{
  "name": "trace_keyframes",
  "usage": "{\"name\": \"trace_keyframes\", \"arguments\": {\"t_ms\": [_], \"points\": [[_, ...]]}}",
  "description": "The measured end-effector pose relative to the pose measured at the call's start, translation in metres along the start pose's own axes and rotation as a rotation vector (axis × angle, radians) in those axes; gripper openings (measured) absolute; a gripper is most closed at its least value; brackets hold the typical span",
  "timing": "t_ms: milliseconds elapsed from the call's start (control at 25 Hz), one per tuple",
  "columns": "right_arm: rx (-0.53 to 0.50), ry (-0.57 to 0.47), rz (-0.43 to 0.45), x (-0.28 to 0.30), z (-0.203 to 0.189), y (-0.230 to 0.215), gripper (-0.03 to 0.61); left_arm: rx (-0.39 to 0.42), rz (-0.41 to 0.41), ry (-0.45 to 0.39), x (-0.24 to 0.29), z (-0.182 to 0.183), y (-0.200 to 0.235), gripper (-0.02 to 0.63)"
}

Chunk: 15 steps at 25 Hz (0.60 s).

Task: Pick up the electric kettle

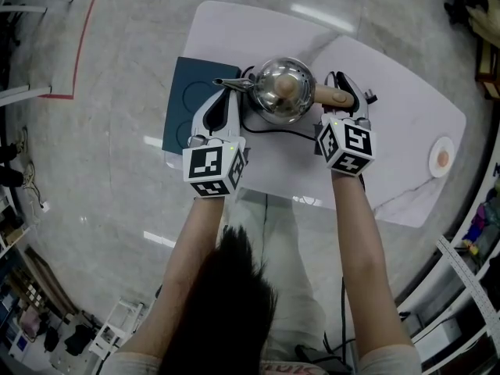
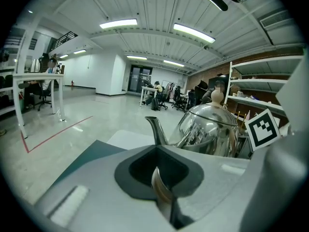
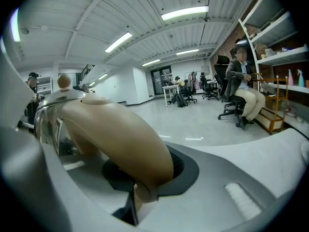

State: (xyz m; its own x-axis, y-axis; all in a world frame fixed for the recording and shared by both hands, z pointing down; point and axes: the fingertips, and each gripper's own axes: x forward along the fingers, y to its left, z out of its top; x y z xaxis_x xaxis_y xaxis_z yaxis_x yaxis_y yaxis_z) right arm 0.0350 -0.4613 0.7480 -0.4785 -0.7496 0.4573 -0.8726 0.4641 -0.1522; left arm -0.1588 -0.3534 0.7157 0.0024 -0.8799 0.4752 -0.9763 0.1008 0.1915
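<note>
Our left tool (image 1: 231,100) pinches the slim metal spout (image 2: 155,129) of the one shiny, rounded steel kettle (image 1: 283,92). Our right tool (image 1: 342,94) clamps its smooth beige curved handle (image 3: 116,134).

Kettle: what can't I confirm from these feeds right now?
The kettle underside: its own body hides it in the head view, the claws in both gripper views; lifted or not, unclear.
The black cord: its end disappears under the right claw, head view.
The shiny strip inside the shut left claw, left gripper view: unclear what it is.
The item on the plate, head view: too small.
</note>
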Motion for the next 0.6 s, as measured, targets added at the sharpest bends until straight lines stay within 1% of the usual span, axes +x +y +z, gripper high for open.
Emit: {"name": "trace_keyframes", "arguments": {"t_ms": [320, 600], "points": [[0.019, -0.019, -0.004, -0.013, 0.022, 0.005, 0.077, -0.004, 0.001, -0.047, -0.012, 0.027, -0.004, 0.000], [0.058, -0.032, -0.032, -0.035, 0.055, 0.007, 0.075, 0.007, -0.021, -0.083, -0.031, 0.064, -0.015, 0.000]]}}
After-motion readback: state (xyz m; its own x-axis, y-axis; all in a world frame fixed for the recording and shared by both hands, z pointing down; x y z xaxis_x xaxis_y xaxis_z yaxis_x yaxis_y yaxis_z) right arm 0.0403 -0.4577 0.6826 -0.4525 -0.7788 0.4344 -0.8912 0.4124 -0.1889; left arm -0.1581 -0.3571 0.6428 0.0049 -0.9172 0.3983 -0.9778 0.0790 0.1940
